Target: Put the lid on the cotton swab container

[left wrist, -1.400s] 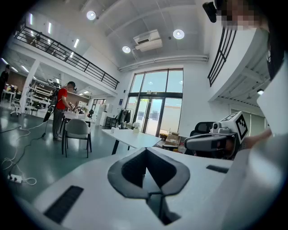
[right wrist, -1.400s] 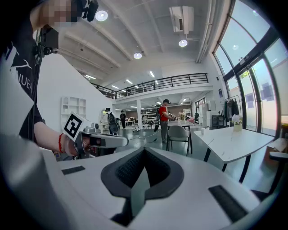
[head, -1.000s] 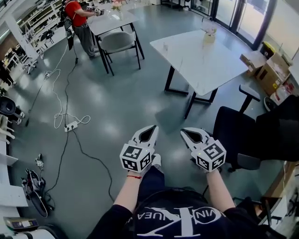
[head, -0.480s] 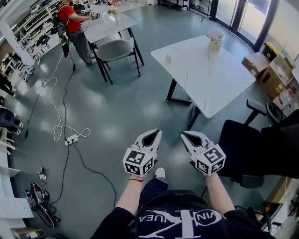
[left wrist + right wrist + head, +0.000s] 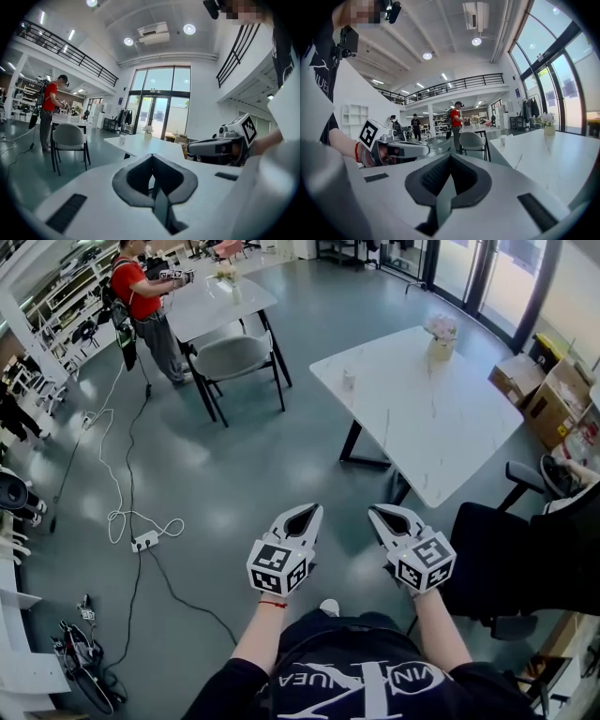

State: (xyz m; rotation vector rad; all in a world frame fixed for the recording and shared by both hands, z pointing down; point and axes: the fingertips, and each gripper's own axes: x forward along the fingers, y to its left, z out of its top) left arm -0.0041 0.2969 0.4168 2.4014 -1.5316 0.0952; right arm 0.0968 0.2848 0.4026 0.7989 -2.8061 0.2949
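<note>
A small pale container (image 5: 348, 380) stands on the white marble table (image 5: 422, 418) ahead, near its far left edge; it also shows in the left gripper view as the container (image 5: 122, 139) and in the right gripper view as the container (image 5: 503, 140). It is too small to make out a lid. My left gripper (image 5: 312, 508) and right gripper (image 5: 374, 510) are held side by side above the floor, well short of the table. Both are shut with nothing between the jaws, as the left gripper (image 5: 151, 156) and right gripper (image 5: 450, 156) show close up.
A vase of flowers (image 5: 439, 338) stands at the table's far end. A black office chair (image 5: 497, 559) is at my right, cardboard boxes (image 5: 548, 395) beyond it. A grey chair (image 5: 230, 352), a second table (image 5: 211, 301) and a person in red (image 5: 141, 306) are far left. Cables (image 5: 131, 521) lie on the floor.
The white table and small container have come nearer and lower in the head view. Both grippers have stayed shut and side by side.
</note>
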